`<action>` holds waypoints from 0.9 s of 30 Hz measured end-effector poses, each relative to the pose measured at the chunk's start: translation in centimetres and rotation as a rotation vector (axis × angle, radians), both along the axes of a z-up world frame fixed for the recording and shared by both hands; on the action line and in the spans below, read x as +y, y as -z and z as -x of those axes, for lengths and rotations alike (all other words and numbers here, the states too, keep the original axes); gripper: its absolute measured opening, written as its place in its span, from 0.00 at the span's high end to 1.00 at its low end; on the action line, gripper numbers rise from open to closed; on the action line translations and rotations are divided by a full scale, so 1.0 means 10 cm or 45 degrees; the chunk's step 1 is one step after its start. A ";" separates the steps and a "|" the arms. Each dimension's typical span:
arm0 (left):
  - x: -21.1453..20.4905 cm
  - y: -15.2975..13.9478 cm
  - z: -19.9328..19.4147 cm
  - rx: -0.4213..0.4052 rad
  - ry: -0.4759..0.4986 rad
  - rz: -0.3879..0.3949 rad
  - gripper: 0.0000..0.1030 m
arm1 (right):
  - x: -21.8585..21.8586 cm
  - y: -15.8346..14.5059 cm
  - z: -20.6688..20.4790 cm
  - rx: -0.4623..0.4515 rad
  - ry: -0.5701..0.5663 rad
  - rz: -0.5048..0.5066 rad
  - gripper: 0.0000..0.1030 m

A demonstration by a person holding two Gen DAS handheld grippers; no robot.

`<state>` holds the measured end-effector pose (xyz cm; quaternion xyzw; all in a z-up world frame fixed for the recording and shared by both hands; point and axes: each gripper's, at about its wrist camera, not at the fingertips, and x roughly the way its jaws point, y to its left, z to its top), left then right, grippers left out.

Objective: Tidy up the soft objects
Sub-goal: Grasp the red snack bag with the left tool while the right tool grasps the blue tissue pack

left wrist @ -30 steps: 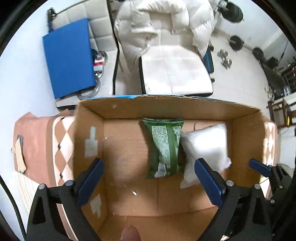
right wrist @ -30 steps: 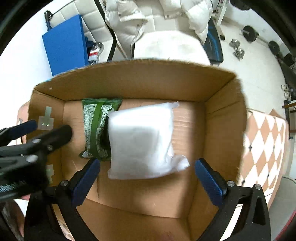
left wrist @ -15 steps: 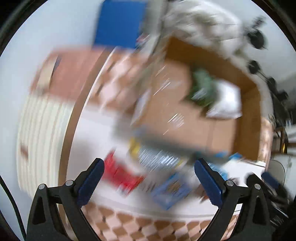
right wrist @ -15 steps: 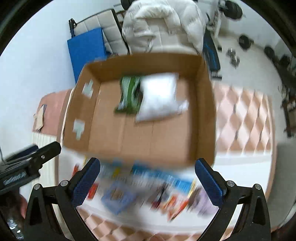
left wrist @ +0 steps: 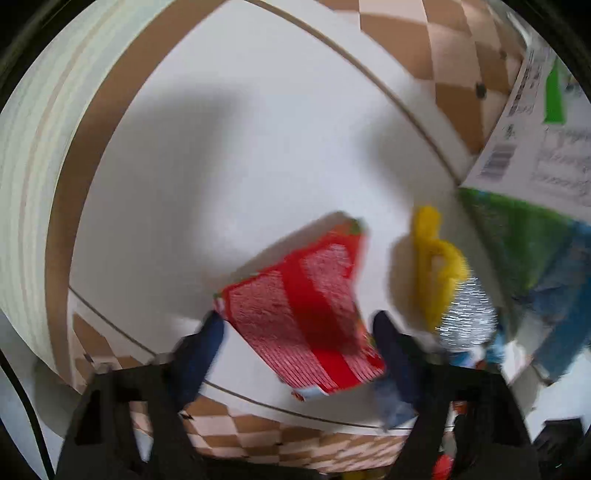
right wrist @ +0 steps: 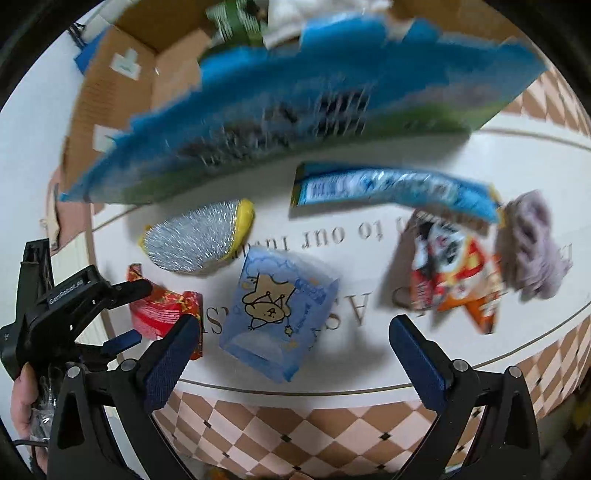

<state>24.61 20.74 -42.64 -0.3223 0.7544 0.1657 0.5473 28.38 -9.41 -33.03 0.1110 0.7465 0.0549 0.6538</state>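
My left gripper (left wrist: 299, 339) is open, its blue pads either side of a red packet (left wrist: 306, 306) lying on the white mat; it also shows in the right wrist view (right wrist: 127, 314) over the same red packet (right wrist: 162, 314). My right gripper (right wrist: 288, 350) is open and empty just above a light blue cartoon pouch (right wrist: 277, 314). A silver and yellow scrubber (right wrist: 195, 240), a long blue packet (right wrist: 391, 192), an orange and red snack bag (right wrist: 454, 280) and a grey knitted piece (right wrist: 532, 247) lie on the mat. The cardboard box (right wrist: 110, 110) holds a green packet (right wrist: 232, 22).
The box's blue and green printed outer wall (right wrist: 295, 110) fills the space just behind the items. The white mat (left wrist: 240, 129) with brown checkered border (right wrist: 332, 424) lies beneath. The scrubber (left wrist: 443, 280) lies right of the red packet.
Both grippers have pulled back out of the box and dropped toward the mat. The left one now straddles the red packet, the right one hovers over the blue pouch.
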 end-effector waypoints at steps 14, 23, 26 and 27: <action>-0.94 -0.09 0.46 -0.087 0.820 -0.382 0.39 | 0.38 0.66 0.25 0.165 -0.178 0.245 0.31; -0.69 0.01 0.71 -0.088 0.545 -0.225 0.29 | 0.05 0.69 0.79 0.188 -0.223 0.212 0.33; -0.65 -0.01 0.71 -0.091 0.559 -0.235 0.27 | 0.01 0.73 0.81 0.197 -0.193 0.201 0.31; -0.67 -0.01 0.74 -0.090 0.555 -0.235 0.27 | -0.01 0.73 0.83 0.195 -0.194 0.201 0.31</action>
